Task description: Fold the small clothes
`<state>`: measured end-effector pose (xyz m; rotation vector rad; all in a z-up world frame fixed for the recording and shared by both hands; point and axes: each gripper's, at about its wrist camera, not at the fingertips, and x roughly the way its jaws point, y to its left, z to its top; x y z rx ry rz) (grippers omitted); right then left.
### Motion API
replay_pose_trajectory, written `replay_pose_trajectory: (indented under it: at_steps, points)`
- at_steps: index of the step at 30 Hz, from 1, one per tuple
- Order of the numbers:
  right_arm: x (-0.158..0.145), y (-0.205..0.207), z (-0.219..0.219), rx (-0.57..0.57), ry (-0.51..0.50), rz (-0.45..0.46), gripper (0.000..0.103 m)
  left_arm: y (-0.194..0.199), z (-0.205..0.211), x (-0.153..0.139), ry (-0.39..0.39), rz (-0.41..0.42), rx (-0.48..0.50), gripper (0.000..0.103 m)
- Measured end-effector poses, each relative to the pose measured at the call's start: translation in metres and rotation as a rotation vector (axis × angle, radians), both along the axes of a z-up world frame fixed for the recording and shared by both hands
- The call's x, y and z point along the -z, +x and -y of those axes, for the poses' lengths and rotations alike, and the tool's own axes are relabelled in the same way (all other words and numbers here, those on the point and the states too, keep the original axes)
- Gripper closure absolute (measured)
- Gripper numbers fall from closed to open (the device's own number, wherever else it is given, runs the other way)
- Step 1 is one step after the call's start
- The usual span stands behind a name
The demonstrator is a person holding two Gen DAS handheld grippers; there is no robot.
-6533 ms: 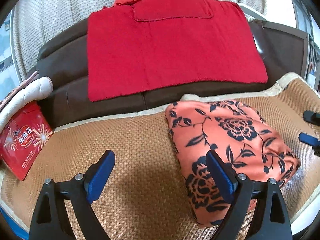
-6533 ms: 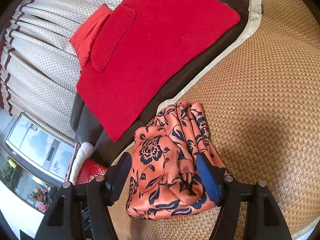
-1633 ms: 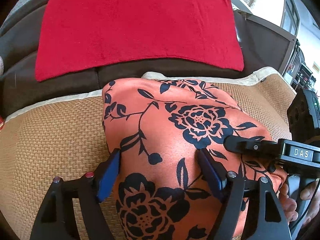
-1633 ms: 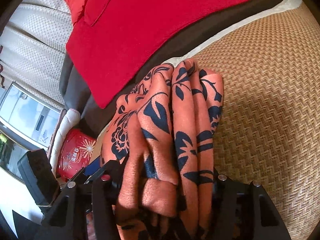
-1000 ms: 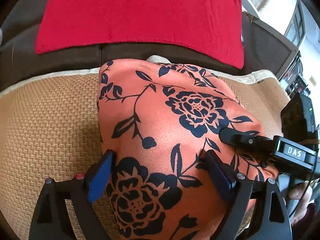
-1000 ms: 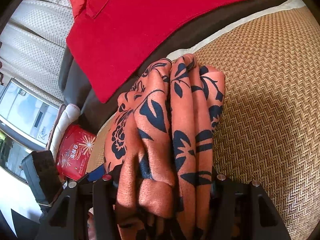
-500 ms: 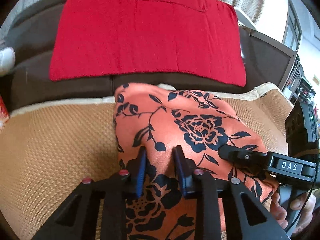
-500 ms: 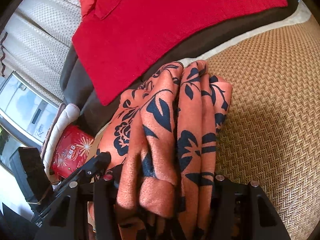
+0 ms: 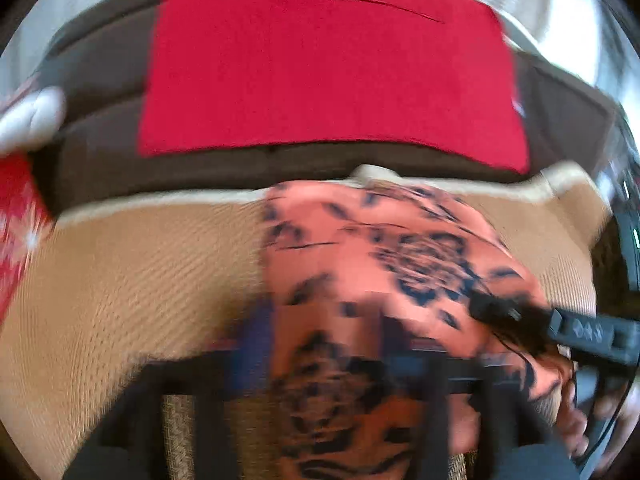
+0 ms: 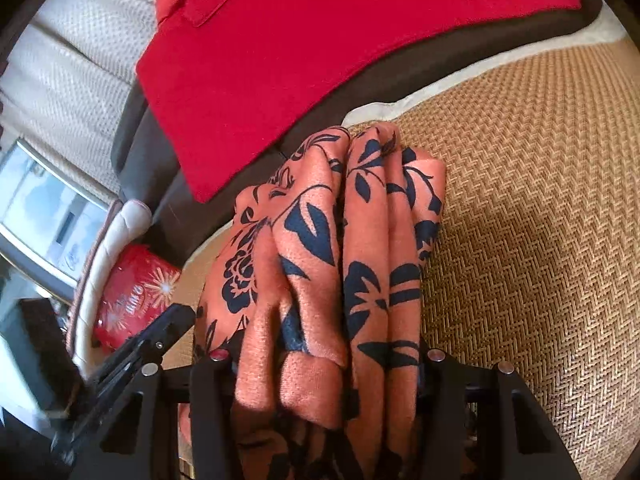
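One mat (image 10: pixel 540 220), one red cloth (image 10: pixel 320 40), one folded garment (image 10: pixel 320 240), two grippers.
My right gripper (image 10: pixel 324 364) is clamped on the garment's stacked folds, which run forward from its jaws across the mat. My left gripper (image 9: pixel 320 344) has just been opening; its blurred jaws straddle the garment's top, which only its camera shows.

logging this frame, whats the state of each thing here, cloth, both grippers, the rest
orange floral cloth: folded into a thick bundle, on the woven mat
right hand-held gripper: clamped on the bundle's layered edge
left hand-held gripper: blurred, jaws apart, just opened
red towel: spread flat on the sofa back
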<state>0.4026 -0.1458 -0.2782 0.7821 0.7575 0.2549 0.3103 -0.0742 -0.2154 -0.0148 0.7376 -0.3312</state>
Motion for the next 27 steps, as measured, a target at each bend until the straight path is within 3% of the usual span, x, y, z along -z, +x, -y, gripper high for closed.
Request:
replay_pose_trajectory:
  at_steps: [4, 7, 10, 13, 16, 19, 22, 27]
  points:
    - [0.001, -0.001, 0.003, -0.001, 0.001, -0.001, 0.047, 0.015, -0.031, 0.018, -0.131, -0.148, -0.017, 0.015]
    - [0.003, 0.002, 0.002, 0.002, 0.022, -0.008, 0.047, 0.025, -0.028, 0.045, -0.218, -0.338, 0.053, 0.014]
    - [0.004, 0.001, 0.004, 0.006, 0.029, -0.012, 0.047, 0.03, -0.025, 0.059, -0.355, -0.439, 0.123, 0.015]
    - [0.006, 0.0, 0.008, 0.003, 0.042, -0.012, 0.047, 0.026, -0.023, 0.06, -0.38, -0.42, 0.125, 0.018]
    - [0.005, -0.001, 0.007, 0.002, 0.031, -0.002, 0.047, 0.02, -0.017, 0.053, -0.37, -0.36, 0.136, 0.039]
    - [0.001, -0.003, 0.004, 0.0, 0.003, 0.013, 0.047, 0.014, -0.012, 0.044, -0.371, -0.31, 0.151, 0.053]
    - [-0.007, -0.006, 0.0, -0.001, -0.013, 0.044, 0.047, 0.023, -0.018, 0.036, -0.352, -0.247, 0.167, 0.059]
    - [-0.021, -0.011, -0.007, -0.014, -0.014, 0.105, 0.047, 0.007, -0.025, 0.014, -0.309, -0.138, 0.163, 0.061]
